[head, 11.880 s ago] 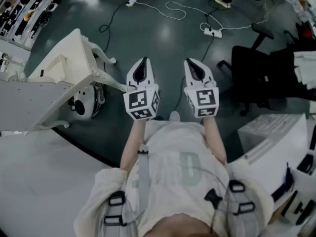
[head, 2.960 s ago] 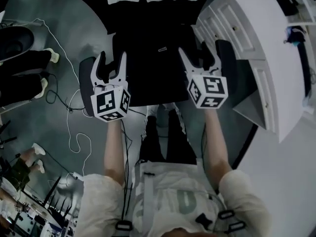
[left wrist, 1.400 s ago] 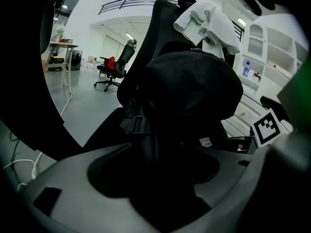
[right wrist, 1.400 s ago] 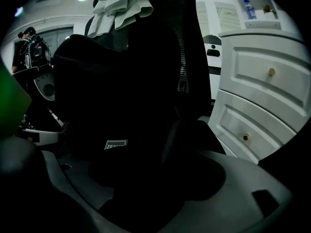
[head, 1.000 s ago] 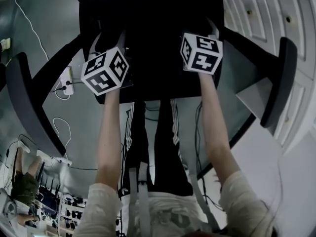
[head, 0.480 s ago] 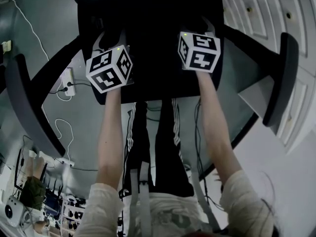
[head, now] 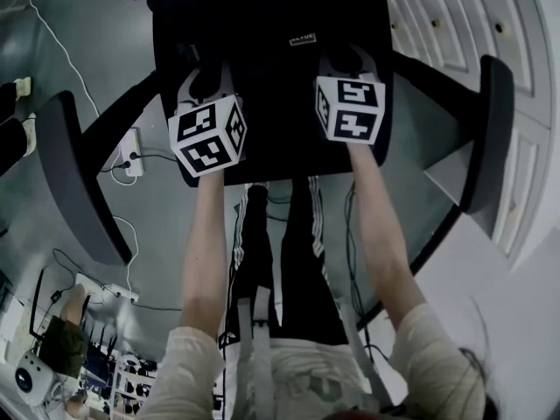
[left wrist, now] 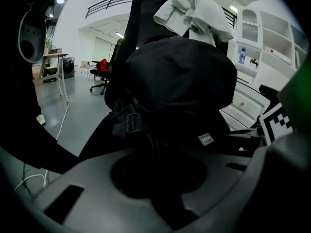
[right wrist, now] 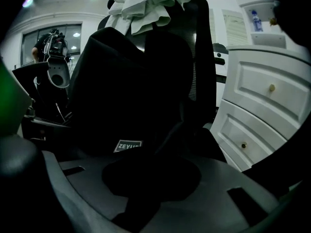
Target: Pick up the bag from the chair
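Observation:
A black bag (head: 280,68) with a small grey label sits on the seat of a black office chair (head: 74,182). My left gripper (head: 208,84) is at the bag's front left. Its jaws stand closed on a dark strap (left wrist: 146,140) that runs down from a buckle on the bag (left wrist: 180,81). My right gripper (head: 348,61) is at the bag's front right, shut on another black strap (right wrist: 170,135) coming off the bag (right wrist: 121,96). The fingertips of both are hidden against the dark fabric in the head view.
The chair's right armrest (head: 486,129) and its left one flank my arms. A white cloth (left wrist: 194,11) hangs over the chair back. A white drawer cabinet (head: 472,24) stands close on the right. A power strip (head: 131,151) and cables lie on the floor at left.
Both grippers have drawn slightly back toward me and down in the view, with the bag's label now showing above them. The jaws stay closed on the straps.

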Tool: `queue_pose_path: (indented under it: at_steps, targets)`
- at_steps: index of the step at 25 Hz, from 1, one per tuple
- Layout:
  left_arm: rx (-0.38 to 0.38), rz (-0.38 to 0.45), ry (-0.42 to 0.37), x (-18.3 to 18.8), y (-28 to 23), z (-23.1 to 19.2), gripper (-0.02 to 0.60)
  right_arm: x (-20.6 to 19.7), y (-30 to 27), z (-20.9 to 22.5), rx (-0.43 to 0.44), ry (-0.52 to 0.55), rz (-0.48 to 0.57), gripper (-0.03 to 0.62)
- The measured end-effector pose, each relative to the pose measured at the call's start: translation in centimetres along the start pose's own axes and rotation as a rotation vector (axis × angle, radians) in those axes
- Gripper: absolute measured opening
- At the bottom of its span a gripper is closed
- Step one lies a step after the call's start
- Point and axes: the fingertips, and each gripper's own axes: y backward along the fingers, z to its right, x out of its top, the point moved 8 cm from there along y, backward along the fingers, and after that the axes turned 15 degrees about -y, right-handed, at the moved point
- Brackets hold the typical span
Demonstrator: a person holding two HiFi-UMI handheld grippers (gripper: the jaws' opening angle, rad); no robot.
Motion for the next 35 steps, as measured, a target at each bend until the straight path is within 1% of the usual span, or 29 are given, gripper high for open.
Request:
queue_pose_path:
  at_steps: [7,10,12,15,16,17,18,20,22,24,26,28,30,32,35]
  targets:
    - [0.005,0.065,-0.018,3.1,4.6,0.4,0.051,3.6,5.2,-1.4,-0.008,0.017,0.047,0.067]
    - [0.024,0.09,-0.042,3.1,3.8,0.2,0.049,3.5,4.3,-1.2,0.01,0.009,0.079,0.067]
    - [0.033,0.101,-0.058,1.0,2.7,-2.3,0.048,1.4,2.1,-3.1,0.019,-0.003,0.093,0.066]
    - [0.005,0.097,-0.047,-4.0,3.1,-8.8,0.048,-2.8,0.2,-9.7,-0.014,0.003,0.077,0.066]
    - [-0.006,0.095,-0.04,-4.4,3.3,-10.8,0.048,-2.9,-0.2,-11.7,-0.025,0.006,0.069,0.066]
    - [-0.01,0.096,-0.036,-3.7,3.2,-12.4,0.048,-2.0,-0.7,-13.1,-0.028,0.005,0.064,0.066]
    - [-0.006,0.099,-0.036,-2.0,3.0,-13.5,0.048,-0.2,-1.3,-14.0,-0.022,0.001,0.062,0.066]
    - [0.014,0.117,-0.044,2.7,2.8,-14.3,0.046,4.7,-1.7,-14.5,0.006,-0.018,0.076,0.066]
    - [0.035,0.15,-0.059,6.9,3.9,-13.7,0.046,8.9,-0.3,-14.1,0.028,-0.028,0.114,0.066]
    - [0.05,0.185,-0.076,9.5,6.3,-12.2,0.046,11.1,2.6,-13.5,0.037,-0.027,0.155,0.067]
    - [0.059,0.214,-0.095,11.2,9.2,-11.2,0.044,12.4,5.8,-13.5,0.039,-0.031,0.189,0.067]
    - [0.055,0.239,-0.111,12.5,11.9,-11.1,0.044,13.4,8.6,-14.4,0.028,-0.039,0.212,0.067]
    - [0.043,0.259,-0.124,13.5,14.3,-11.3,0.044,14.2,11.1,-15.5,0.014,-0.051,0.213,0.067]
    - [0.034,0.276,-0.137,14.0,16.3,-11.2,0.044,14.6,13.2,-16.1,0.006,-0.062,0.212,0.067]
    - [0.031,0.296,-0.154,14.1,18.7,-10.1,0.044,14.1,15.7,-15.4,-0.004,-0.047,0.231,0.067]
